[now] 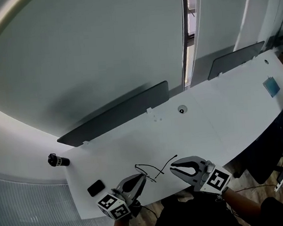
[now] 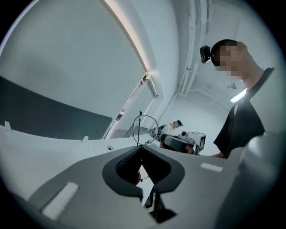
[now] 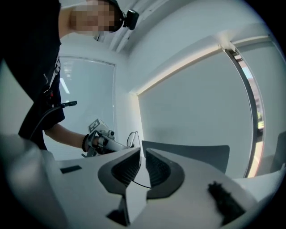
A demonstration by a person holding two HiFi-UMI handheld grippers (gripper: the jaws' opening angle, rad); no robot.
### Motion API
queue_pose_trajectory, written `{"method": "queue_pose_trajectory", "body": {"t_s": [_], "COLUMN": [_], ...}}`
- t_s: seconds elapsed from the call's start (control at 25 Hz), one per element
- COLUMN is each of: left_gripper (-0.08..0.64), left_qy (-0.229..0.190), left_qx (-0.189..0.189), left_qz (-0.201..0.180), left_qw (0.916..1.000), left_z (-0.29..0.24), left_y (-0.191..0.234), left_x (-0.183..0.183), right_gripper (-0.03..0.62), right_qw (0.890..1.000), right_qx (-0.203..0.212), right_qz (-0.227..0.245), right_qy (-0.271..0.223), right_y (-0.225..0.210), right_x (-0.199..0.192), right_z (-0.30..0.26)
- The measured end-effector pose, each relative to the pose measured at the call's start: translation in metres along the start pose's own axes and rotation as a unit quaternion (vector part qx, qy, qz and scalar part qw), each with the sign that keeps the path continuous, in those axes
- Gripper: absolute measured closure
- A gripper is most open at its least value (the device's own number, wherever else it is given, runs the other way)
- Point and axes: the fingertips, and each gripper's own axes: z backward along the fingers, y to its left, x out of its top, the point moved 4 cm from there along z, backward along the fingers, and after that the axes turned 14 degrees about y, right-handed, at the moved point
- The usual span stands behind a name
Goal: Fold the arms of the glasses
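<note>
Black thin-wire glasses (image 1: 155, 171) with round lenses hang just above the near edge of the long white bench (image 1: 220, 113) in the head view, close to its left end. They are held between the left claw (image 1: 142, 176) and the right claw (image 1: 173, 168), and both arms look splayed open. In the left gripper view the left claw (image 2: 141, 150) has its jaws together on the frame, pinching it just below one round lens (image 2: 146, 129), which stands upright past the tips. In the right gripper view the right claw (image 3: 142, 152) has its jaws all but together. One slim arm (image 3: 139, 183) runs down between the pads and crosses from one to the other, which I read as a light pinch on that arm. The glasses should handle as very light, springy and easy to bend, with smooth wire that can slip or twist in the pads. My judgement is to steady the frame at the rim near the hinge, never on the lens. The arm is best taken close to its hinge and swung gently inward, since force nearer its tip would flex the wire rather than turn the hinge.
</note>
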Motion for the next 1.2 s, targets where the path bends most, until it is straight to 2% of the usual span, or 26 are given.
{"method": "queue_pose_trajectory", "body": {"t_s": [0.12,0.2,0.36,0.44,0.52,0.56,0.6,0.72,0.88,1.0,1.08,1.2], "left_gripper": [0.549,0.549,0.549,0.549,0.549,0.549,0.549,0.549,0.549,0.549,0.549,0.549], "left_qy": [0.016,0.028,0.039,0.042,0.046,0.048,0.05,0.045,0.047,0.056,0.06,0.054], "left_qx": [0.017,0.018,0.012,0.008,0.001,-0.004,-0.011,-0.038,-0.064,-0.069,-0.066,-0.061], "left_qz": [-0.01,-0.026,-0.052,-0.055,-0.052,-0.046,-0.035,0.017,0.06,0.062,0.054,0.05], "left_qw": [0.9997,0.9991,0.9978,0.9976,0.9976,0.9978,0.9981,0.9981,0.995,0.9941,0.9945,0.9955], "left_z": [-0.002,-0.007,-0.015,-0.017,-0.018,-0.018,-0.019,-0.022,-0.036,-0.043,-0.045,-0.043], "left_y": [0.002,-0.001,-0.009,-0.011,-0.013,-0.013,-0.013,-0.009,-0.006,-0.007,-0.008,-0.007], "left_x": [-0.004,-0.006,-0.004,-0.002,-0.002,-0.002,-0.004,-0.012,-0.025,-0.031,-0.032,-0.031], "right_gripper": [0.47,0.459,0.456,0.456,0.48,0.546,0.558,0.583,0.584,0.584,0.584,0.584], "right_qw": [0.998,0.995,0.986,0.978,0.961,0.949,0.938,0.909,0.847,0.813,0.806,0.813], "right_qx": [0.006,0.01,0.048,0.035,-0.01,-0.035,-0.054,-0.074,-0.101,-0.112,-0.114,-0.108], "right_qz": [0.014,0.033,0.059,0.1,0.167,0.202,0.232,0.301,0.412,0.459,0.469,0.458], "right_qy": [0.06,0.099,0.15,0.181,0.221,0.238,0.25,0.28,0.322,0.34,0.344,0.343], "right_y": [0.002,0.002,0.009,0.009,0.002,-0.004,-0.011,-0.029,-0.041,-0.045,-0.044,-0.043], "right_x": [-0.008,-0.013,-0.016,-0.017,-0.021,-0.022,-0.021,-0.013,-0.012,-0.013,-0.014,-0.014], "right_z": [-0.023,-0.041,-0.069,-0.077,-0.08,-0.079,-0.077,-0.071,-0.064,-0.061,-0.06,-0.059]}}
